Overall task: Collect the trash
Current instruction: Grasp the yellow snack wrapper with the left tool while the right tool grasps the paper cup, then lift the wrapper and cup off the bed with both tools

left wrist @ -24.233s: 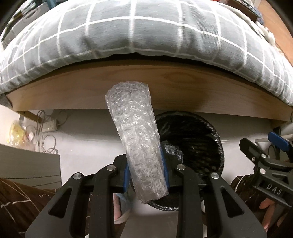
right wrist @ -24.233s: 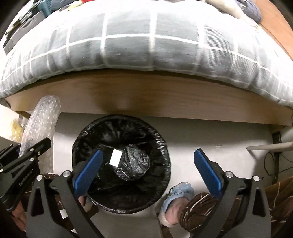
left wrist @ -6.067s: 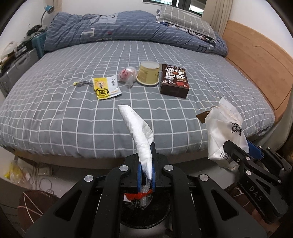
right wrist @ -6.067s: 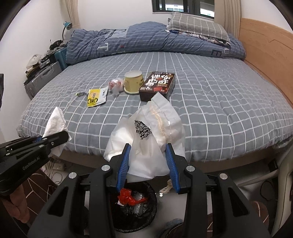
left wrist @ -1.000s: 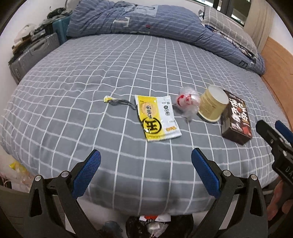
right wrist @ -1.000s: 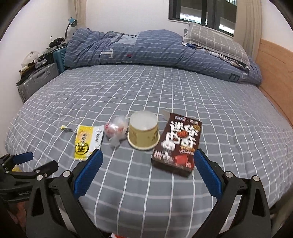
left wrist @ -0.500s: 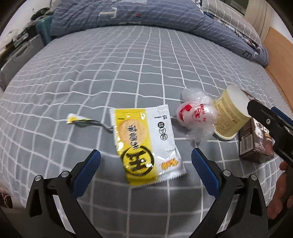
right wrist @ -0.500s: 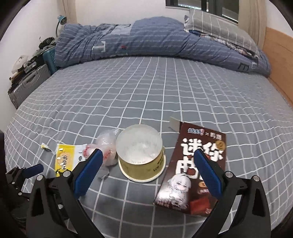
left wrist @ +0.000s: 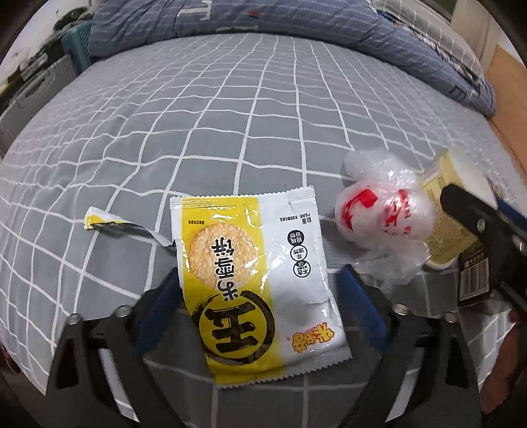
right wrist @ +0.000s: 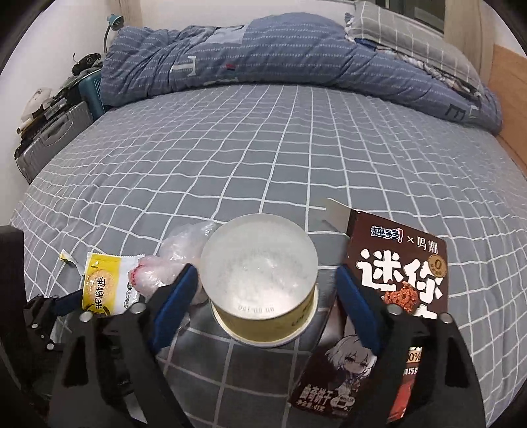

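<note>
A yellow and white snack wrapper [left wrist: 257,280] lies flat on the grey checked bed [left wrist: 230,108]. My left gripper [left wrist: 260,289] is open, its jaws on either side of the wrapper, low over it. A torn wrapper strip [left wrist: 112,224] lies to its left. A crumpled clear plastic bag with red print [left wrist: 382,214] lies to its right. My right gripper [right wrist: 263,289] is open, its jaws on either side of an upside-down yellow paper cup [right wrist: 260,280]. A dark brown cookie box [right wrist: 395,296] lies right of the cup.
A rumpled blue duvet [right wrist: 263,56] and a grey pillow [right wrist: 411,29] lie at the far side of the bed. Suitcases [right wrist: 52,138] stand beside the bed on the left. A wooden headboard [right wrist: 507,66] is on the right.
Both grippers have moved forward and down. The left now straddles the snack wrapper and the right now straddles the cup. Both stay open.
</note>
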Tool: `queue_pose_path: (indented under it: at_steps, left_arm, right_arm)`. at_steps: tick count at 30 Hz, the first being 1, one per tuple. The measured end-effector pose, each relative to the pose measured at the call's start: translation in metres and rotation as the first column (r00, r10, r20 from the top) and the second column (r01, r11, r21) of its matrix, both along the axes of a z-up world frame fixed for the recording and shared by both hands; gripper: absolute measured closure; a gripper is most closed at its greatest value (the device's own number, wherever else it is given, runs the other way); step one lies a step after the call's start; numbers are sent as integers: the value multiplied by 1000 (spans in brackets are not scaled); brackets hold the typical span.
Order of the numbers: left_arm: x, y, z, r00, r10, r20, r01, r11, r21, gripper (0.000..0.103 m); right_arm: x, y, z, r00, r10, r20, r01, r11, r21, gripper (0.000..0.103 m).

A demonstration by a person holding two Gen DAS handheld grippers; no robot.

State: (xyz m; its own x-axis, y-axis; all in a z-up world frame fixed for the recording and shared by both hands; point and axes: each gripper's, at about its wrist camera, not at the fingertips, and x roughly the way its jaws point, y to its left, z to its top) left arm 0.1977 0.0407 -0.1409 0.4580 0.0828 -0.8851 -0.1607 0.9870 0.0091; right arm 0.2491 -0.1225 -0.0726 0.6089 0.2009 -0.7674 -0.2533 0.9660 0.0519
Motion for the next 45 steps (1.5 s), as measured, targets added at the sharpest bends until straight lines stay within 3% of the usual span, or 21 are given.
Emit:
queue_pose_path:
  at_steps: [1,9,23,31,36,45]
  left_arm:
    - [0,0,0,1000,-4,-4,5,1000,9,22]
    - [-6,-3,2,998,-57,-14,57,998,-1,46]
    - [-15,-7,15,996,-83,19,83,997,2,61]
    - [-13,-1,26,995,-98,22,98,995,5,84]
    - [-18,6,34,995,-89,39,89,996,2,89]
    - [-35,-2,56,994,-77,75,77,997,6,91]
  right_arm:
    - [1,0,-1,1000,6,-5,-6,1000,2,35]
    - [0,3,0,1000,18,18,-18,1000,-3,36]
    - [-9,-3,16,997,17,72,-18,1000,15,36]
    - [-19,-2,25,995,26,99,-27,1000,5,36]
    - [-22,-5,30,997,4,73,-7,999,44,36]
    - [-34,2,49,995,4,105,-6,1000,22,36]
